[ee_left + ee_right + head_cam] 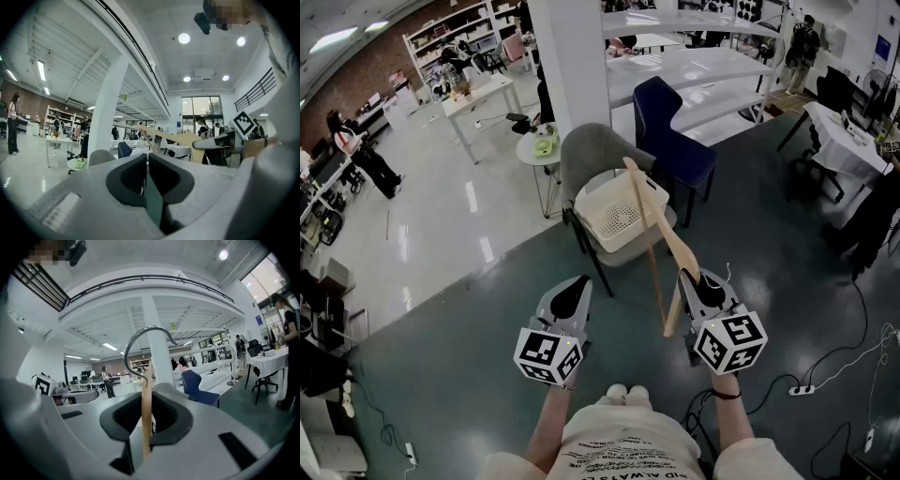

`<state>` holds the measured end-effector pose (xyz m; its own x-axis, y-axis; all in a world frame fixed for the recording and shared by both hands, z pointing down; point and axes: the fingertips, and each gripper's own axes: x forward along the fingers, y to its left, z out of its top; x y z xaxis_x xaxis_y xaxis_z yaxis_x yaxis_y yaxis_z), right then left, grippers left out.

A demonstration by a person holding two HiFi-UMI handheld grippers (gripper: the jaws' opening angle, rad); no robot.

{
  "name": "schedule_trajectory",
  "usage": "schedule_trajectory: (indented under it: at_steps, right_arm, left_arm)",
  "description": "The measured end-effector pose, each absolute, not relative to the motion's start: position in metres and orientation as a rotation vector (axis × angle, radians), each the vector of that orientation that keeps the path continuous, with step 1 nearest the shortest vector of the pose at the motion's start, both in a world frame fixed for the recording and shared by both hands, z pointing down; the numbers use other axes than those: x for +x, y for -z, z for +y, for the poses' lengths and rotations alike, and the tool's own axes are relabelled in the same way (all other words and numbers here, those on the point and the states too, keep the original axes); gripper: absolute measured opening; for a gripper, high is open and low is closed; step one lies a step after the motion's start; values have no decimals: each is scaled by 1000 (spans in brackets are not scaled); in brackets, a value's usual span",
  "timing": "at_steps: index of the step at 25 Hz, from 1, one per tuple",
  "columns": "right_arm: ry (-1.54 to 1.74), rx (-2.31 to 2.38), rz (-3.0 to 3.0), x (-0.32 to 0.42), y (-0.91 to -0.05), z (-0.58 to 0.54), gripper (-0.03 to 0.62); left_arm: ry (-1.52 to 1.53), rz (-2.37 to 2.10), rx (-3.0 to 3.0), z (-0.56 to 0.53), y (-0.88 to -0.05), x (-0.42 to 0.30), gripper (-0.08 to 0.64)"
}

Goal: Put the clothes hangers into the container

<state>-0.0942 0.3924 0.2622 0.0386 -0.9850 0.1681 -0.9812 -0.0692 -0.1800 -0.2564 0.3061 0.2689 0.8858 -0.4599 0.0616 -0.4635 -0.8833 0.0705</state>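
A wooden clothes hanger [659,234] with a metal hook [140,340] stands slanted in the air, and my right gripper [694,278] is shut on its wooden body [146,408]. Its upper arm reaches over the white perforated basket [598,199], which sits on a grey chair [591,150] ahead of me. My left gripper [575,291] is level with the right one, to its left, shut with nothing between its jaws [147,180]. In the left gripper view the hanger [173,137] runs across to the right gripper [225,140].
A blue chair [673,127] stands behind the basket chair, a white pillar [572,56] and a small round table [539,145] to its left. Cables and a power strip [806,387] lie on the dark floor at the right. People stand far off.
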Motion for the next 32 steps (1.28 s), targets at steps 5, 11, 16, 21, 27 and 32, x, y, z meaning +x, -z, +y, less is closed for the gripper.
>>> schedule_trajectory:
  at_steps: [5, 11, 16, 21, 27, 32]
  right_arm:
    - [393, -2255, 2138, -90, -264, 394, 55]
    - [406, -2215, 2159, -88, -265, 410, 55]
    - [408, -2213, 2135, -82, -265, 424, 55]
    - [422, -2204, 2114, -74, -267, 434, 55]
    - [408, -2189, 2097, -61, -269, 433, 55]
    - [416, -2189, 2084, -47, -278, 417, 55]
  left_arm:
    - [-71, -734, 2959, 309, -270, -255, 31]
    - [-60, -751, 2944, 319, -269, -251, 31]
    - [-38, -743, 2954, 335, -265, -247, 31]
    - [-24, -770, 2954, 341, -263, -247, 31]
    - [-2, -788, 2961, 334, -261, -238, 31]
    - [4, -792, 2951, 316, -271, -228, 31]
